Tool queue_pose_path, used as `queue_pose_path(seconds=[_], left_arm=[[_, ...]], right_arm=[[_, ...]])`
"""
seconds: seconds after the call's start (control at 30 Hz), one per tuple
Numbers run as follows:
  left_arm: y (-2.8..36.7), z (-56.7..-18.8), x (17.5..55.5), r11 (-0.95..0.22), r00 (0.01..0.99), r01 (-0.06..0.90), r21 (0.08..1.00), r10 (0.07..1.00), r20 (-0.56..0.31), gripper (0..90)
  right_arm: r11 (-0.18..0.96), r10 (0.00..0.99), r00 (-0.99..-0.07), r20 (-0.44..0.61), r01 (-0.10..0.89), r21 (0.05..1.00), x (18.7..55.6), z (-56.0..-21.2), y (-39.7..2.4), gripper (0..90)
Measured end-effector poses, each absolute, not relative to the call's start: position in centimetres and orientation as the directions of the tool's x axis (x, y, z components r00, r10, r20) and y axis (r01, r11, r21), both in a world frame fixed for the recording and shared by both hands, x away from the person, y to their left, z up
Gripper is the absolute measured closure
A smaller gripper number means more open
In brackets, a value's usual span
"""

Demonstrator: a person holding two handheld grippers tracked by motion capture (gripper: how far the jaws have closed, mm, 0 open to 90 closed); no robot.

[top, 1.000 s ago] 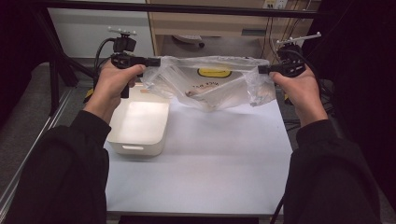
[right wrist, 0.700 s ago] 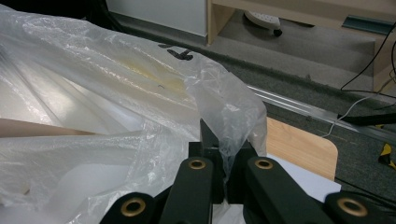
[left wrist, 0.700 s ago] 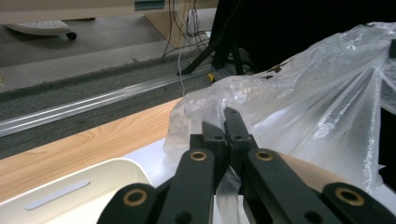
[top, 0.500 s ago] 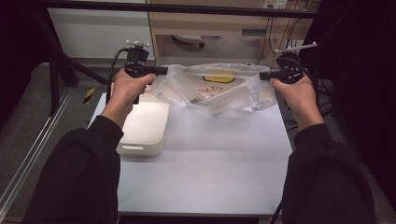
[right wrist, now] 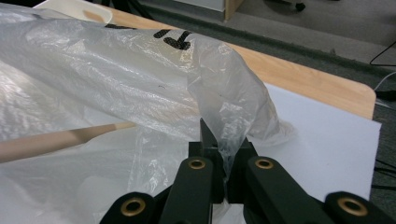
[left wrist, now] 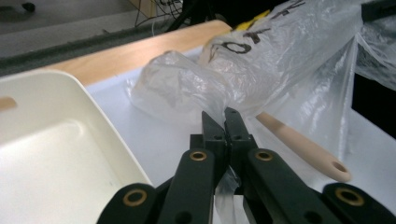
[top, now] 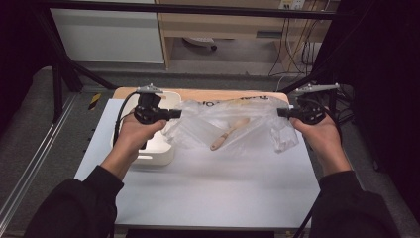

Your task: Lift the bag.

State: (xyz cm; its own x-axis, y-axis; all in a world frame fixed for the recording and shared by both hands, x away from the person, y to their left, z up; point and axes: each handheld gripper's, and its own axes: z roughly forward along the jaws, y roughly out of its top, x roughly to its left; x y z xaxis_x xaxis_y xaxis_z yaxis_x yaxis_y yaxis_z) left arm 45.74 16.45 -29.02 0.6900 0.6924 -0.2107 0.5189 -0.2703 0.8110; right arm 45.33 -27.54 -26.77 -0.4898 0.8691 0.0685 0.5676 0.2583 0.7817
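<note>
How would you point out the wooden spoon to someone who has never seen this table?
On the white table, find the clear plastic bag stretched between the left claw and right claw. The wooden spoon lies inside it: the one pale slender stick, unlike the white bin beside it.

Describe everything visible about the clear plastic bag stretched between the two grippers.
The plastic bag is thin, crinkled and see-through, with black printed lettering on it. It hangs stretched between the left gripper and the right gripper, each shut on a bunched edge of film. A pale wooden utensil shows with it, its handle end with a hole poking out at the bottom. The bag sags over the white table, beside the cream tray.
</note>
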Motion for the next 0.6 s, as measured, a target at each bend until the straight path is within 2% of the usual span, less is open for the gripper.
queue_pose_path(seconds=[0.3,0.6], left_arm=[[15.9,-33.5,40.7,-0.322,0.728,0.519,0.792,0.652,-0.212,90.0],[15.3,-38.4,35.7,-0.336,0.748,0.508,0.793,0.629,-0.213,89.9]], right_arm=[[0.282,0.851,-0.52,0.072,0.567,0.774,40.7,-30.9,-27.8,90.0],[0.286,0.853,-0.514,0.085,0.598,0.749,36.9,-37.2,-28.2,90.0]])
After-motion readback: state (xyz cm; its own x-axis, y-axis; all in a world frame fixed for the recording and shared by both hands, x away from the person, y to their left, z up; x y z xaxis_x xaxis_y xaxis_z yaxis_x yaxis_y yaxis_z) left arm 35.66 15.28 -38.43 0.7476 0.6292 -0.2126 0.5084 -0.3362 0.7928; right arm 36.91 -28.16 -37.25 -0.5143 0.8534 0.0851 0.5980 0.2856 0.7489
